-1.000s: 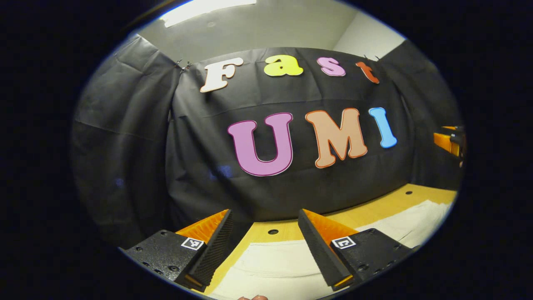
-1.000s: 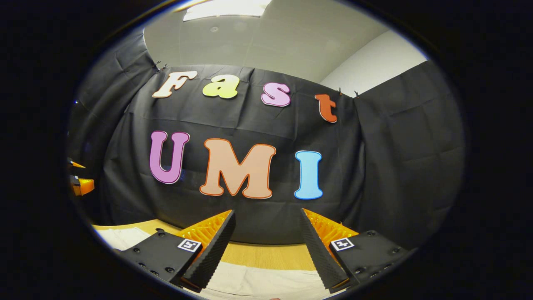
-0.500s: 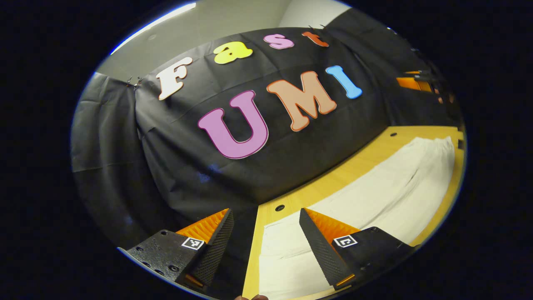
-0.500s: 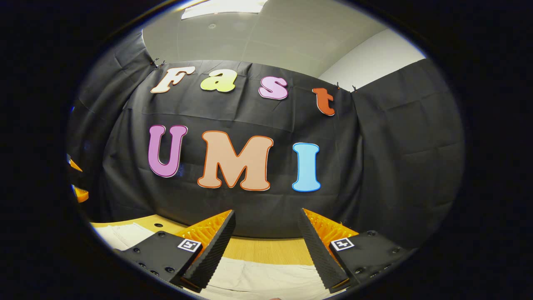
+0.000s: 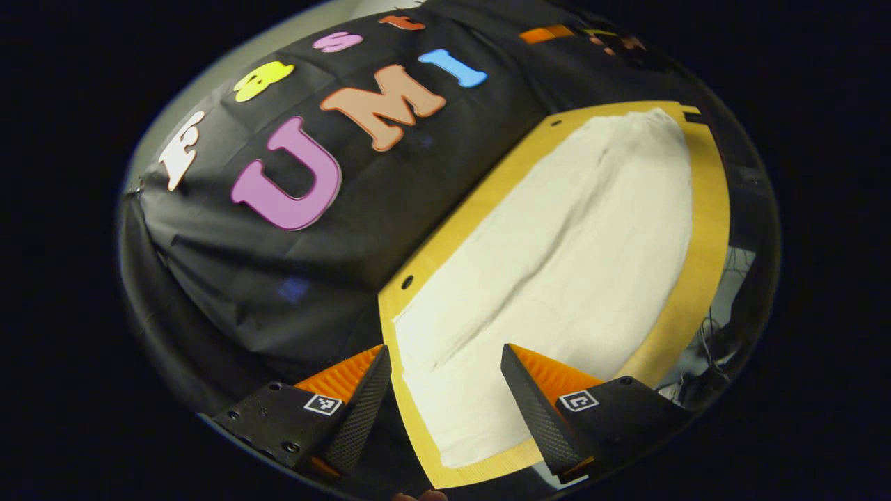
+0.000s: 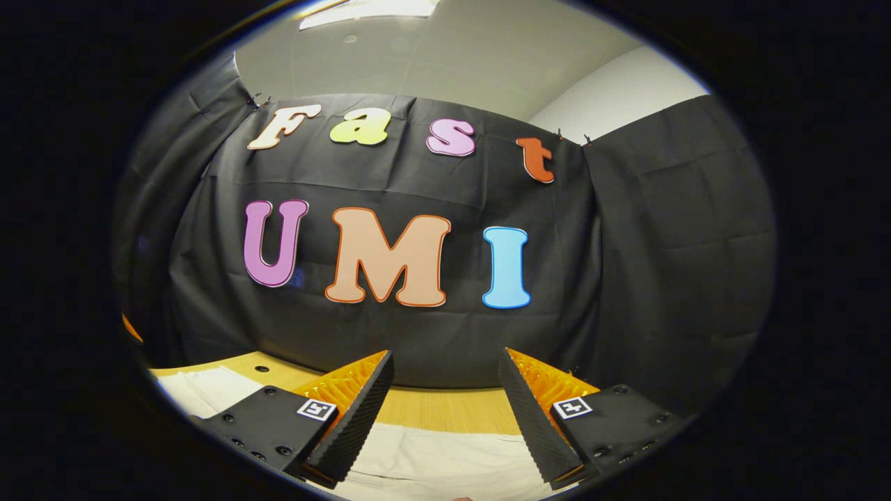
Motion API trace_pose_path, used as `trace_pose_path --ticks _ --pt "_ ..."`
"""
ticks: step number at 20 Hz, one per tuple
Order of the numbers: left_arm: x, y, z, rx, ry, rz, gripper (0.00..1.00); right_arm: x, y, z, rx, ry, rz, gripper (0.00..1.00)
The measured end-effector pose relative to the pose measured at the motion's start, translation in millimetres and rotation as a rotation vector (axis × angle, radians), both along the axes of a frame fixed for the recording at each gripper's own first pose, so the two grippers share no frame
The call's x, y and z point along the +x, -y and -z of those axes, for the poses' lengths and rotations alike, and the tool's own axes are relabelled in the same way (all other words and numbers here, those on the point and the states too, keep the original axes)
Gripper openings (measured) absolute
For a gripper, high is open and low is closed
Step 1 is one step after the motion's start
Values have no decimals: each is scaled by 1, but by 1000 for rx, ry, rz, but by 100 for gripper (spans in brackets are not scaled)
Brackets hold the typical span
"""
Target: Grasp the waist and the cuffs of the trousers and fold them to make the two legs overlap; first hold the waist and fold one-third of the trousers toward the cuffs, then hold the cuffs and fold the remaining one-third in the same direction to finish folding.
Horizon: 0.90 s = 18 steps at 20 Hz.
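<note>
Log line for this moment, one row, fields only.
trousers: flat on table, unfolded | left gripper: open, above trousers end | right gripper: open, holding nothing

This is a recording booth set up inside an office-like or lab-like room, not a home: black cloth [image 6: 661, 229] hangs as a wall on three sides, pinned along its top edge with small clips [image 6: 256, 102], and above it show a plain pale ceiling [image 6: 452, 62] with a flat light panel [image 6: 369, 7] and a white room wall [image 6: 626, 94]. The work surface is a yellowish wooden table [image 5: 706, 229] (drilled with small round holes [image 5: 407, 282])
</note>
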State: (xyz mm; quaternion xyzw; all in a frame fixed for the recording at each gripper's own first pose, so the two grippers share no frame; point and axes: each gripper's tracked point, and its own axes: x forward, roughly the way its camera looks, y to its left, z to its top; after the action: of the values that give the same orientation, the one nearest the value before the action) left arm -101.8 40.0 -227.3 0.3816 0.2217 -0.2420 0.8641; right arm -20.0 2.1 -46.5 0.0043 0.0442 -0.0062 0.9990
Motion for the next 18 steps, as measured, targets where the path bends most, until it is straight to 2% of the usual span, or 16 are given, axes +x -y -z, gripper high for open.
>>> trace_pose_path --ticks 6,13,17,18 --pt "-37 -24 59 212 -140 130 97 -7 14 15 4 -39 25 97" --pt "-56 -46 99 366 -266 253 97 -12 25 14 -19 -42 48 97" --pt "-44 -45 106 415 -234 335 92 -15 29 15 -33 -47 62 97" --pt "-39 -44 106 423 -225 347 88 -17 30 16 -38 -49 65 97"
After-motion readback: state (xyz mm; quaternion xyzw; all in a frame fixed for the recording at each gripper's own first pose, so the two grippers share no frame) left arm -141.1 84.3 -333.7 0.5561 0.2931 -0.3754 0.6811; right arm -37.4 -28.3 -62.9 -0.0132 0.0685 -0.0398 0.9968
